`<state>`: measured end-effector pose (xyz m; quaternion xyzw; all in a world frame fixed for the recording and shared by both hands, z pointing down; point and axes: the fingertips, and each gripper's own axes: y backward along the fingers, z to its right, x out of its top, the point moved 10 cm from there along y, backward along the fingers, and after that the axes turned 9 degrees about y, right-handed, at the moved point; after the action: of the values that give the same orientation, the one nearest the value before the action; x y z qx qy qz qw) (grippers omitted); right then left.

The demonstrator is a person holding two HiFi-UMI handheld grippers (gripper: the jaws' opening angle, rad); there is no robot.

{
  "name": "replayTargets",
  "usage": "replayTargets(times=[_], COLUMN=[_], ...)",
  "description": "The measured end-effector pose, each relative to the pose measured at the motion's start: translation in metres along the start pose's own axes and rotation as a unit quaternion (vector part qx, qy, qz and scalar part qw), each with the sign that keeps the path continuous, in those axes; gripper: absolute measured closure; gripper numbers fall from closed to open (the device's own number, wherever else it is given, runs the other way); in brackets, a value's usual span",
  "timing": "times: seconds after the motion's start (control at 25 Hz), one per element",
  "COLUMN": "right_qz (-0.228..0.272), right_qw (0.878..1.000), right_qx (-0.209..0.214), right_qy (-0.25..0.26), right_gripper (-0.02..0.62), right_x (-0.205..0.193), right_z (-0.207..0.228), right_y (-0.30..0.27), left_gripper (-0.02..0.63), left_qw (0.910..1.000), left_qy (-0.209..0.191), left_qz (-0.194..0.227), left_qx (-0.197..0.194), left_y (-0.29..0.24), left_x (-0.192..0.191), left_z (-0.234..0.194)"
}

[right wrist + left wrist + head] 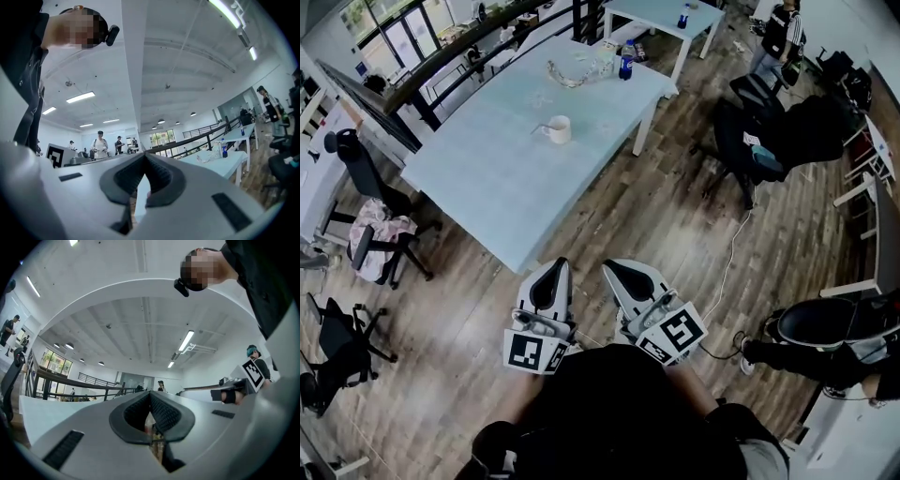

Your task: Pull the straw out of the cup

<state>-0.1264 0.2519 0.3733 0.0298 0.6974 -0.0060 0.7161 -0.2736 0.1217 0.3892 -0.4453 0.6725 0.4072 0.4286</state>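
Note:
A white cup [560, 129] stands on the light blue table [487, 178], with a thin straw [542, 127] sticking out toward its left. Both grippers are held low in front of the person, over the wooden floor just short of the table's near corner, well away from the cup. The left gripper [553, 268] has its jaws together with nothing between them, and its own view [150, 393] shows the pads meeting at the tips. Beside it, the right gripper [610, 270] also looks shut and empty [144, 155]. Neither gripper view shows the cup.
A blue bottle [625, 64] and clear plastic wrap [567, 75] lie at the table's far end. Office chairs stand at the left [366, 178] and the right [750, 141]. A white cable [727, 267] runs across the floor. A person [783, 33] stands at the far right by a second table [661, 19].

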Motion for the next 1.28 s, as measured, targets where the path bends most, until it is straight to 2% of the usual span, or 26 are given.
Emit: replayTargets(times=[0.36, 0.72, 1.0, 1.28], right_qz=[-0.004, 0.007, 0.011, -0.004], right_qw=[0.999, 0.994, 0.993, 0.992], right_qx=[0.054, 0.110, 0.120, 0.128], right_qy=[-0.004, -0.006, -0.015, -0.003], right_gripper=[0.588, 0.587, 0.588, 0.587], right_x=[0.005, 0.011, 0.007, 0.004], right_z=[0.110, 0.212, 0.249, 0.277], right_y=[-0.026, -0.040, -0.045, -0.052], left_gripper=[0.592, 0.592, 0.592, 0.592], left_qw=[0.9984, 0.9921, 0.9894, 0.9848], left_qy=[-0.013, -0.018, -0.031, -0.016], left_qz=[0.010, 0.041, 0.048, 0.051], left_qx=[0.054, 0.117, 0.133, 0.165], left_y=[-0.097, -0.178, -0.209, -0.235], left_x=[-0.012, -0.025, -0.036, -0.047], left_z=[0.006, 0.024, 0.030, 0.009])
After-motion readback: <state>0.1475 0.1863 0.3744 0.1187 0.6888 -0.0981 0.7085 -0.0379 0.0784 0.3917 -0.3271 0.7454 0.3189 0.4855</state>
